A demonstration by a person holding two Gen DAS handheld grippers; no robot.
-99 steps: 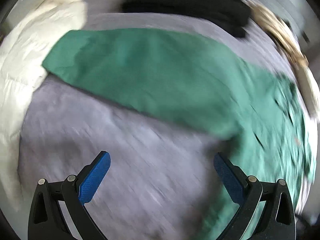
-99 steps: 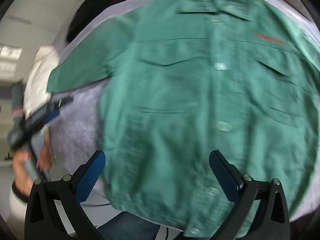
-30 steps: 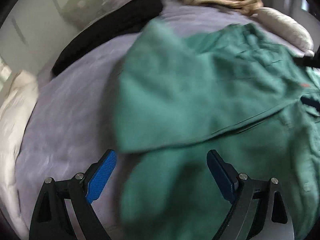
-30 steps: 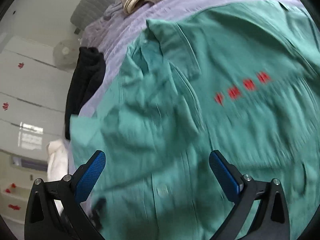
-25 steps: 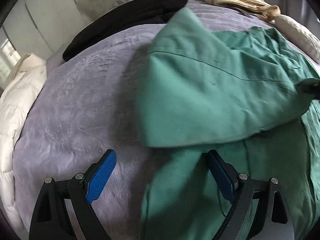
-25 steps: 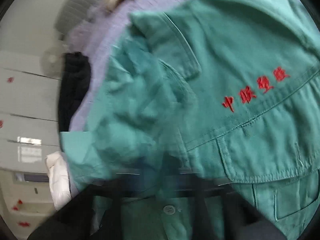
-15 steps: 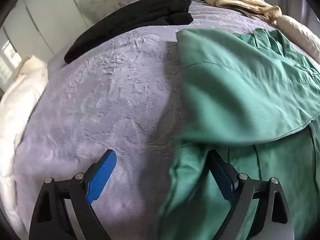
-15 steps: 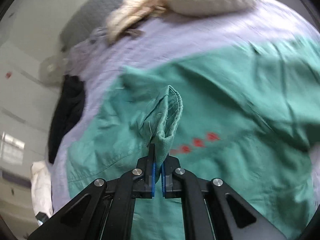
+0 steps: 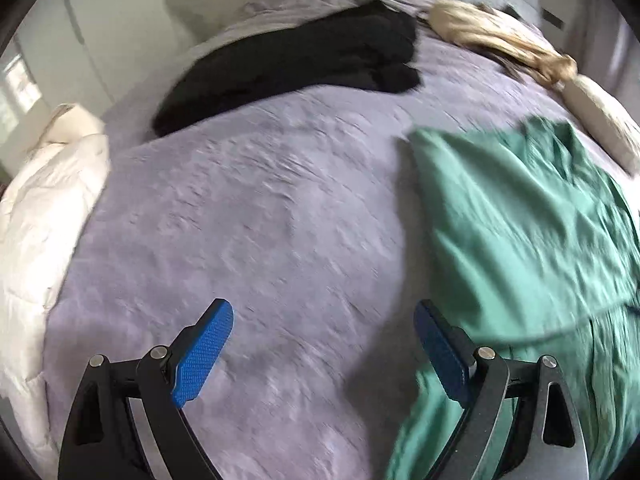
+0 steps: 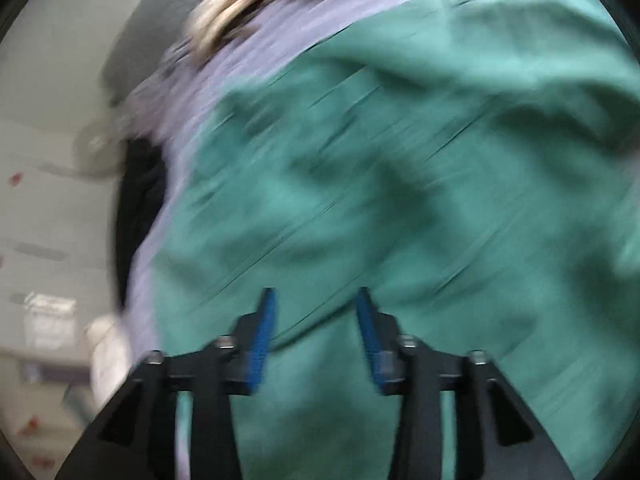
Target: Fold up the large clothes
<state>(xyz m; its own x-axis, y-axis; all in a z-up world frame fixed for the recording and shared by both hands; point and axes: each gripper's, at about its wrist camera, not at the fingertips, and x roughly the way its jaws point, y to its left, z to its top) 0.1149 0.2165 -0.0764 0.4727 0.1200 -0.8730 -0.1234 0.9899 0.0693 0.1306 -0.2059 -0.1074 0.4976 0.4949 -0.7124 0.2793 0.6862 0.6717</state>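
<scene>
A green work shirt [image 9: 532, 240] lies on a lilac bedspread [image 9: 248, 216], with one sleeve folded over its body. My left gripper [image 9: 324, 344] is open and empty, low over the bedspread just left of the shirt's edge. In the right wrist view the shirt [image 10: 420, 168] fills the blurred frame. My right gripper [image 10: 316, 320] hangs over it with its jaws part open and nothing between them.
A black garment [image 9: 296, 56] lies at the far side of the bed. A beige garment [image 9: 496, 40] and a pale pillow [image 9: 600, 108] lie at the far right. A white duvet [image 9: 36, 208] is bunched along the left edge.
My right gripper was shut on a fold of the green shirt half a second ago; it has let go and its jaws have opened. My left gripper has shifted left, away from the shirt.
</scene>
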